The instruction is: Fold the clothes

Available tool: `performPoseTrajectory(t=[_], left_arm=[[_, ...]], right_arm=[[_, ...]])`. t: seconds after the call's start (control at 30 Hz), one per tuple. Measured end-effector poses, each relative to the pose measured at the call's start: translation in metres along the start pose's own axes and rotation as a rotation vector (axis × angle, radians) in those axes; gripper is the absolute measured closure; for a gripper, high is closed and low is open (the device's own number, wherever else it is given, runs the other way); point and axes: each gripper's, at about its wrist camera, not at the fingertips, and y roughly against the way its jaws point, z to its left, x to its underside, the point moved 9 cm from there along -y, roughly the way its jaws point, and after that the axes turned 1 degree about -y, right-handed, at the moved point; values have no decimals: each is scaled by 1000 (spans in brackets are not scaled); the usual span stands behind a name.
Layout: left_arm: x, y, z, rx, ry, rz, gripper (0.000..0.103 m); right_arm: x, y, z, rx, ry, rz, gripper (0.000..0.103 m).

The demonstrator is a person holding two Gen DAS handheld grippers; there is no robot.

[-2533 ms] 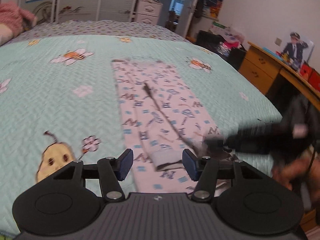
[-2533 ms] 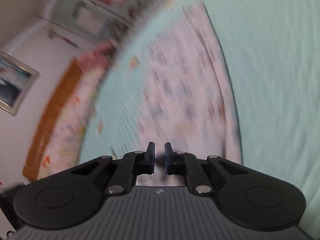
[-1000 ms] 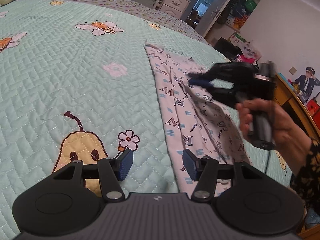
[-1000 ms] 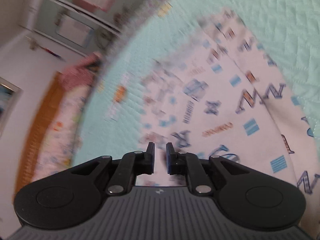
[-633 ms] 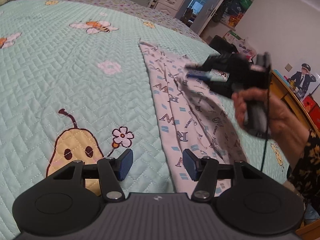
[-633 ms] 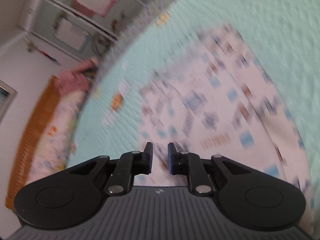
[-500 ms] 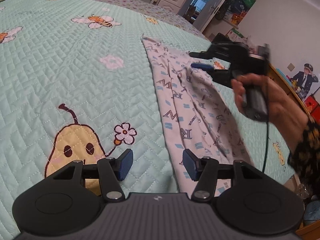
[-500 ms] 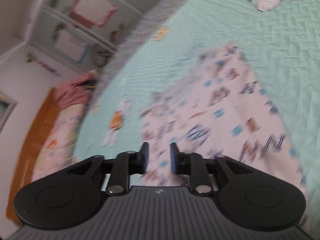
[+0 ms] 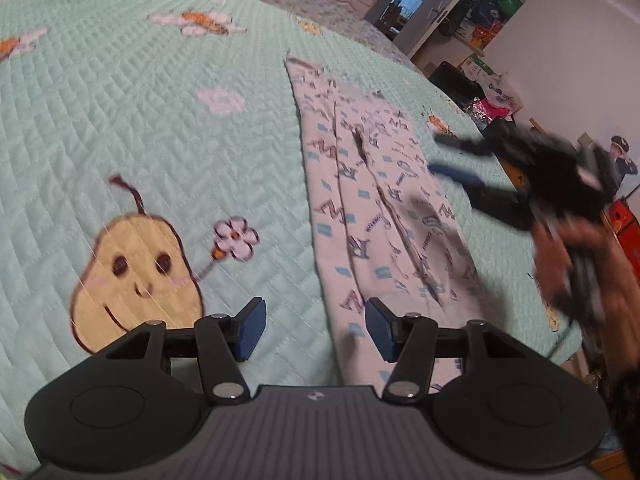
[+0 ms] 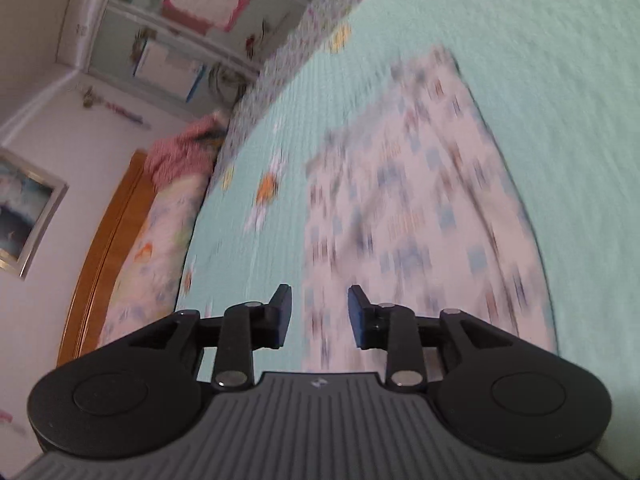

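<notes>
The left gripper holds its blue-padded fingers well apart with nothing between them, hovering over the mint-green quilted bedspread with only the near end of the garment's left edge showing in the gap. Just beyond lies the white garment printed with blue squares and dark letters, folded lengthwise into a long narrow strip that runs away across the bed, flat apart from a few creases. A yellow pear figure with a face and a small white flower are stitched into the bedspread to the left of the fingers. The right gripper, blurred, hangs above the strip's right edge in a person's hand, its jaws parted and empty. From its own camera the right gripper's dark fingers stand moderately apart, the garment lying blurred beneath them, untouched.
</notes>
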Motion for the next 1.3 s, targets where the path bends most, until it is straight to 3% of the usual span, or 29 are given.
performPoseTrajectory(t=[0.1,0.17,0.3,0.4,0.5,0.53,0.67,0.77,0.9,1.03,1.17,1.3], left_arm=[[4,-1,-7,-9,-3,7,45],[5,0,-9,-17,0,10,45],[6,5,-5,-17,57,1,45],[8,3,-3,1,103,10,45],[11,-4,-4,21,149,20,44],[12,-5,-3,20,165,20,44],[10,-4,0,29,221,25,44],[9,-5,-4,57,248,43,44],[15,-9,-8,87,280,69,44],[18,-10,-4,115,328,76,44],[22,-15,-6,170,375,115,44],[22,-25,-9,214,417,145,44]], right_arm=[[39,7,-19,26,-14,52,64],[60,4,-36,57,-29,84,69],[60,30,-25,-15,-46,32,67],[62,57,-10,-60,17,-1,62],[74,54,-34,43,21,67,53],[79,52,-43,72,23,92,58],[78,66,-32,10,32,49,57],[71,86,-24,-1,83,7,56],[70,123,-44,30,54,-35,50],[81,141,-80,94,-16,-23,48],[105,137,-92,63,-70,42,47],[107,128,-90,39,-105,61,40]])
